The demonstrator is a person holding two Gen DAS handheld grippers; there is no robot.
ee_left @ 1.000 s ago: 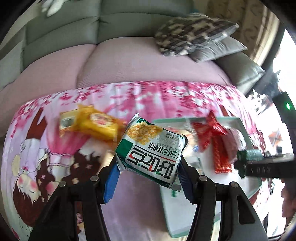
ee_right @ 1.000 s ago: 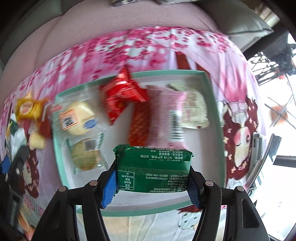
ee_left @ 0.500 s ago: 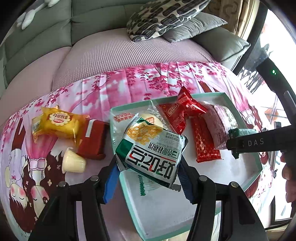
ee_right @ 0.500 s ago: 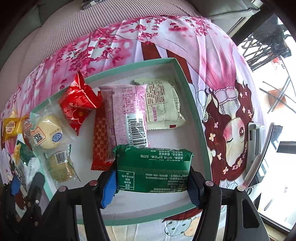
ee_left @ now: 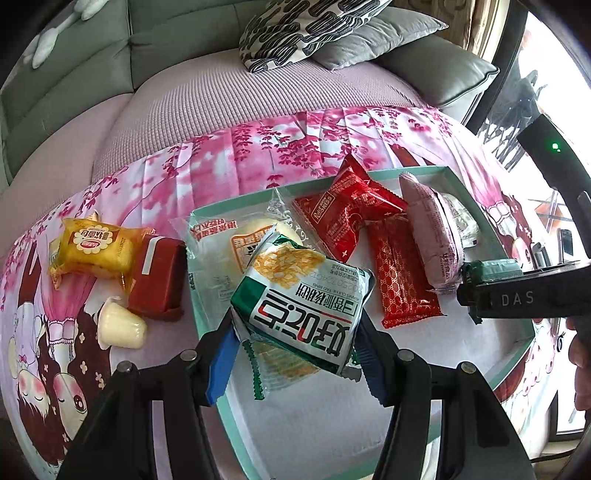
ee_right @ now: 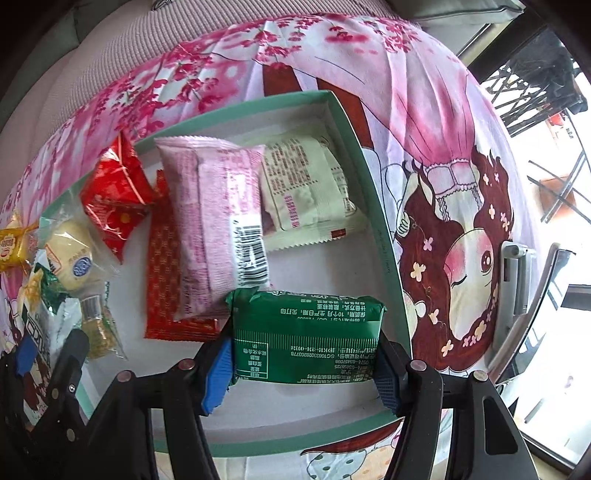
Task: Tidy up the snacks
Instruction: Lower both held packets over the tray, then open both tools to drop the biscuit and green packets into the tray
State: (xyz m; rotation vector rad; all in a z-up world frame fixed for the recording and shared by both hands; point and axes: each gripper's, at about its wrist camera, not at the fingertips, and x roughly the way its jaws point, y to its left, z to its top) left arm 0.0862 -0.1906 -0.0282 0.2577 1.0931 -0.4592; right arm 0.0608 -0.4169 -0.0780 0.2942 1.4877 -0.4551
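My left gripper (ee_left: pixel 295 350) is shut on a white and green snack pack (ee_left: pixel 303 299) and holds it over the near left part of the teal-rimmed tray (ee_left: pixel 517 362). My right gripper (ee_right: pixel 304 369) is shut on a dark green snack pack (ee_right: pixel 306 336) over the tray's (ee_right: pixel 384 236) near right part; it also shows in the left wrist view (ee_left: pixel 491 271). In the tray lie a red pouch (ee_left: pixel 351 210), a red bar (ee_left: pixel 402 269), a pink pack (ee_right: pixel 214 225), a cream pack (ee_right: pixel 306 192) and a clear-wrapped bun (ee_left: pixel 255 240).
Left of the tray on the pink cartoon cloth (ee_left: pixel 258 155) lie a yellow cake pack (ee_left: pixel 96 243), a dark red box (ee_left: pixel 159 273) and a jelly cup (ee_left: pixel 122 326). A sofa with cushions (ee_left: pixel 306 26) stands behind. A grey device (ee_right: pixel 517 288) lies right of the tray.
Both grippers have moved in over the tray with their packs; the left swung right from the cloth to the tray, and the right came lower towards the tray's near right corner.
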